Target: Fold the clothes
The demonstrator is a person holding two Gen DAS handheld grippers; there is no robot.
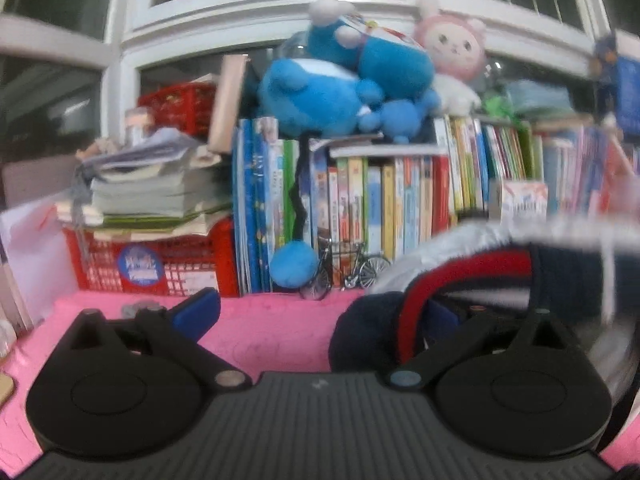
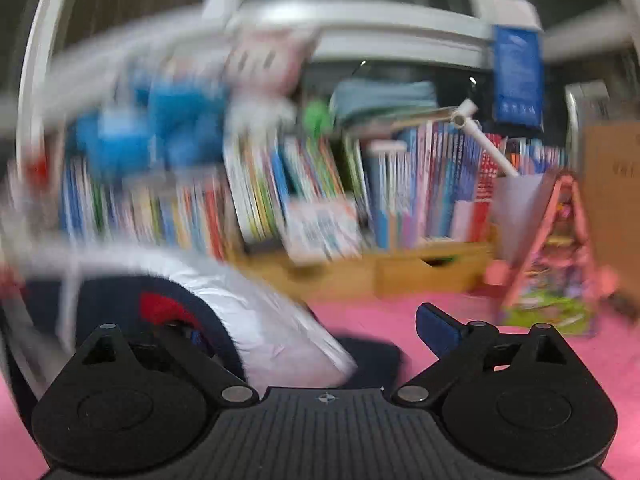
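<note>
The right wrist view is heavily motion-blurred; the books (image 2: 420, 188) are barely legible. Only the left wrist view resolves the blue plush toys (image 1: 340, 80) and the red crate (image 1: 160, 268). The garment (image 2: 256, 312), dark with red trim and pale lining, lies on the pink counter (image 1: 260, 328).

Left gripper (image 1: 320, 308): fingers wide apart; the right finger is hidden by garment cloth, so contact cannot be told.

Right gripper (image 2: 316, 328): fingers wide apart, the garment between them, the left finger partly buried in cloth.
</note>
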